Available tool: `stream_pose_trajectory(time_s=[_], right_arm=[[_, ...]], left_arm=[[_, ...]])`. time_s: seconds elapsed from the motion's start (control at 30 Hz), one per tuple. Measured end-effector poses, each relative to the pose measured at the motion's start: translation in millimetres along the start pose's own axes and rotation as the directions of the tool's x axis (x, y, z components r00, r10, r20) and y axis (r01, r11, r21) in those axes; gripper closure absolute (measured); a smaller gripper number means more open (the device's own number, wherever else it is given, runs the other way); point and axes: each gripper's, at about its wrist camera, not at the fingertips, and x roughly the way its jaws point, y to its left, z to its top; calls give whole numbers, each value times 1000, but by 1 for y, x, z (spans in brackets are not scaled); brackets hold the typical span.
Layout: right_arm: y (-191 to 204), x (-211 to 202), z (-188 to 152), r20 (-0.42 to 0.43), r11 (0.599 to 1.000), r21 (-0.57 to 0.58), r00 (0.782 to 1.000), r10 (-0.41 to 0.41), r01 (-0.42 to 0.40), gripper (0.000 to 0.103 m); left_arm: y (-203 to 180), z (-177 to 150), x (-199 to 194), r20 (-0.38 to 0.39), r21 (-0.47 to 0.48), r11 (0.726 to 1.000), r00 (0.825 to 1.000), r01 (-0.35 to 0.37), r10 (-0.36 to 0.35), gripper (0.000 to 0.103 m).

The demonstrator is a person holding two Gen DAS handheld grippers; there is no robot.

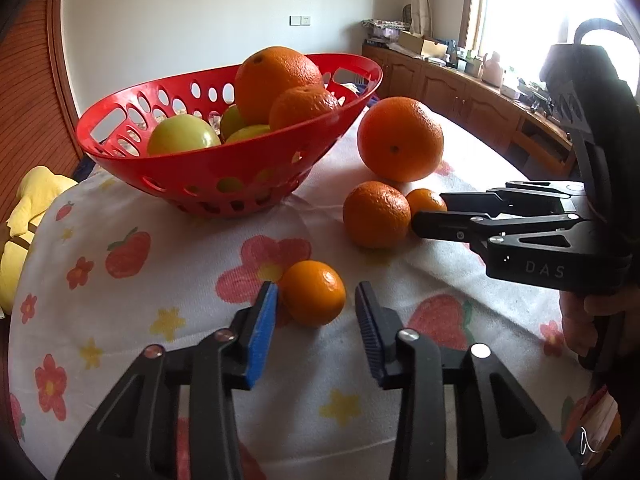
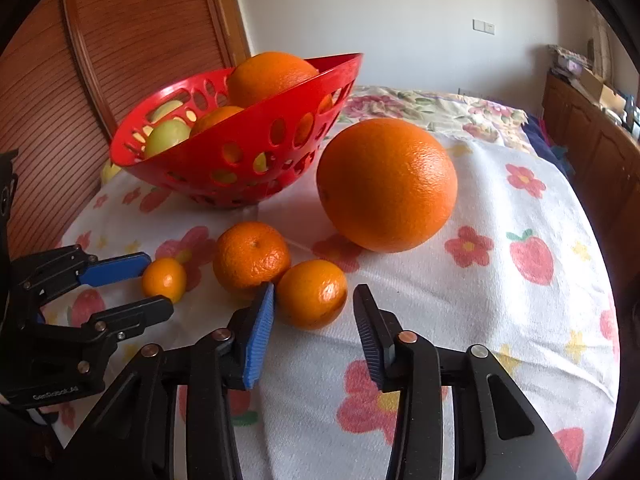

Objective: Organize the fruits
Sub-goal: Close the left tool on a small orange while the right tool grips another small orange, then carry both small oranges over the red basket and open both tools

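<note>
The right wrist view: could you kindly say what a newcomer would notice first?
The big orange dominates mid-cloth, beside the red basket heaped with fruit at back left. In front, the right gripper is shut on a small mandarin, the left gripper on a tiny mandarin at far left.

One red basket holds two oranges and three green apples; four more loose oranges lie on the flowered cloth.
</note>
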Motion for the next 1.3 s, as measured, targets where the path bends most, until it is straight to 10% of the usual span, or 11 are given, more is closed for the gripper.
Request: stream_pose_trajectory(time_s=[0.6, 1.3], right_arm=[[7, -25, -18, 21, 1000, -19, 1000, -16, 16, 67], [25, -69, 5, 109, 997, -73, 994, 2, 6, 67]], left_arm=[[-2, 0, 0, -7, 8, 1000, 1000, -11, 12, 71], [20, 39, -72, 174, 7, 1000, 984, -29, 27, 71]])
